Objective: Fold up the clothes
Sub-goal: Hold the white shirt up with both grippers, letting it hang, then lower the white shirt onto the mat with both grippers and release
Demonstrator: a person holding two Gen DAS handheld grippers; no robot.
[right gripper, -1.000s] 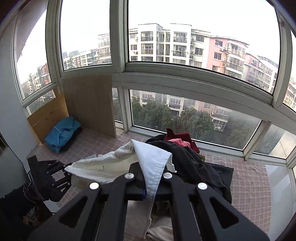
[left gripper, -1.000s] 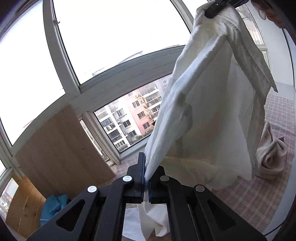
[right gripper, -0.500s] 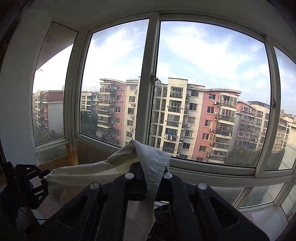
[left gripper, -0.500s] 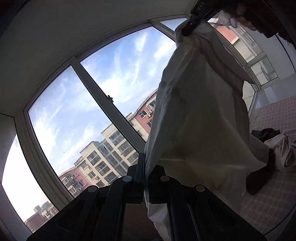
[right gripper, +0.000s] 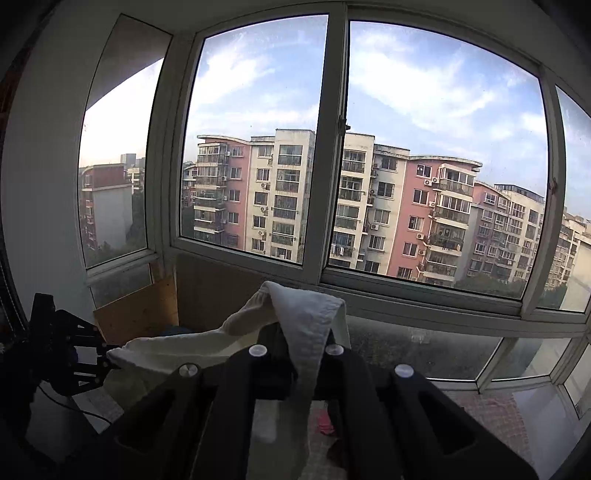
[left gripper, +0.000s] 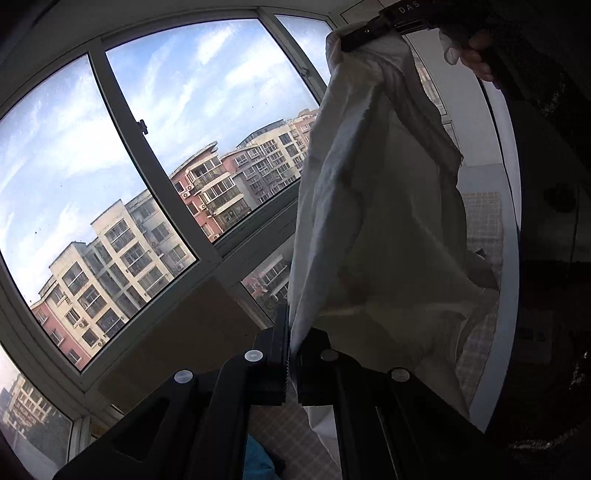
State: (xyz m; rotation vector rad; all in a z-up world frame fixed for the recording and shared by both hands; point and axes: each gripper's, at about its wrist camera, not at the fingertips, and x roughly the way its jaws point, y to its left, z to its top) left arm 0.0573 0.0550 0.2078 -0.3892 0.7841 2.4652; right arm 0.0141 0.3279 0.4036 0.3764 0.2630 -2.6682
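A cream-white garment (left gripper: 373, 206) hangs in the air, stretched between both grippers. My left gripper (left gripper: 291, 332) is shut on its lower edge. At the top right of the left wrist view, the right gripper (left gripper: 369, 31) pinches the garment's upper corner, with a hand (left gripper: 476, 55) behind it. In the right wrist view, my right gripper (right gripper: 295, 354) is shut on a folded white edge of the garment (right gripper: 306, 317), and the cloth runs left to the left gripper (right gripper: 107, 360). Most of the garment is backlit by the window.
A large window (right gripper: 332, 147) with grey frames fills both views, apartment blocks outside. A wooden board (right gripper: 140, 310) leans below it. Checked bedding (left gripper: 484, 214) lies at the right, blue cloth (left gripper: 258, 461) low down, and a pink-red garment (right gripper: 327, 422) under the right gripper.
Both grippers have lifted the garment higher and tilted upward; the clothes pile and bed have dropped out of the right wrist view. Both holds are unchanged.
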